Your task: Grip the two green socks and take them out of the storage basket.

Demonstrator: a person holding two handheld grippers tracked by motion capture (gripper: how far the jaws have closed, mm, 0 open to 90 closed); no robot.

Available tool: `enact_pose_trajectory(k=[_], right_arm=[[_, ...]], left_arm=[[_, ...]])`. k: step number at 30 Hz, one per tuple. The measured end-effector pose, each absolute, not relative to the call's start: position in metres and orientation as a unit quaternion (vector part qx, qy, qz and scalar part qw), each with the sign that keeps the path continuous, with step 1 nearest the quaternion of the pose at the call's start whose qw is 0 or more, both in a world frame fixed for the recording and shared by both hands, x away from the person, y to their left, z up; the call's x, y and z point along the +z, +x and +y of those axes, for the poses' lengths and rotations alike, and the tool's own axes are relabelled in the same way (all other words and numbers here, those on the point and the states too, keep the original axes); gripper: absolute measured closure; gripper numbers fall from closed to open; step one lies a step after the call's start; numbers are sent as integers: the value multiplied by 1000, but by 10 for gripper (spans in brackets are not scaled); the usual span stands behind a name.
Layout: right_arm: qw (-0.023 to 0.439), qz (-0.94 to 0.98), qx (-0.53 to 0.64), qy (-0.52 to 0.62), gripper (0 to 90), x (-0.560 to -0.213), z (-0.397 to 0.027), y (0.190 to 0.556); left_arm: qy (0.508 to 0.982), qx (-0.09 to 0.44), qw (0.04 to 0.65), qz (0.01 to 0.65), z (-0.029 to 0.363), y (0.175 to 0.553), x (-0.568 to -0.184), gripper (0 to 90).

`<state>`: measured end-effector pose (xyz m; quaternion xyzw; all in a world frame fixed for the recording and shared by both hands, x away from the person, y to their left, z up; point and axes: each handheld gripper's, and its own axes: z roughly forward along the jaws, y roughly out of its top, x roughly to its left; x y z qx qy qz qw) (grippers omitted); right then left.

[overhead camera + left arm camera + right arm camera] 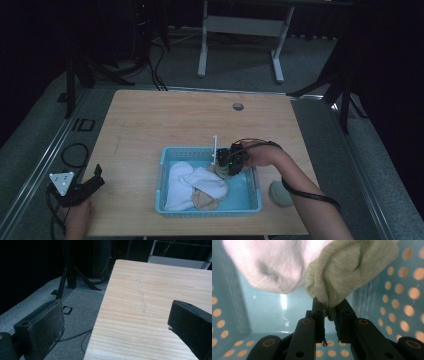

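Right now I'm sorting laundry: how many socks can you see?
4, perhaps more hidden: white sock and beige sock in the basket, greenish sock in the right gripper, grey-green sock on the table.

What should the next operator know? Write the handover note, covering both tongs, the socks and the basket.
Right tongs: down in the blue basket, shut on the grey-green sock.
Left tongs: open, holding nothing, at the table's near left edge.
In the basket: white socks and a tan sock. Another grey-green sock lies on the table, right of the basket.
Done: the sock is gripped.
Left: probably lift it out and set it by its match; the rest look unsorted.
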<state>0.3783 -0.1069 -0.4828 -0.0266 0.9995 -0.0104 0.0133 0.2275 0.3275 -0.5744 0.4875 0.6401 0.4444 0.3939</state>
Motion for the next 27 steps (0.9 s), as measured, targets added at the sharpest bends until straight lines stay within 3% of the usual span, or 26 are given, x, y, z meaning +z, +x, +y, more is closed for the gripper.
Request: enact_pose_trajectory(k=[27], right_arm=[[50, 998, 40, -16, 794, -383, -152, 354]], left_arm=[[487, 444, 393, 641, 327, 228, -574, 7]])
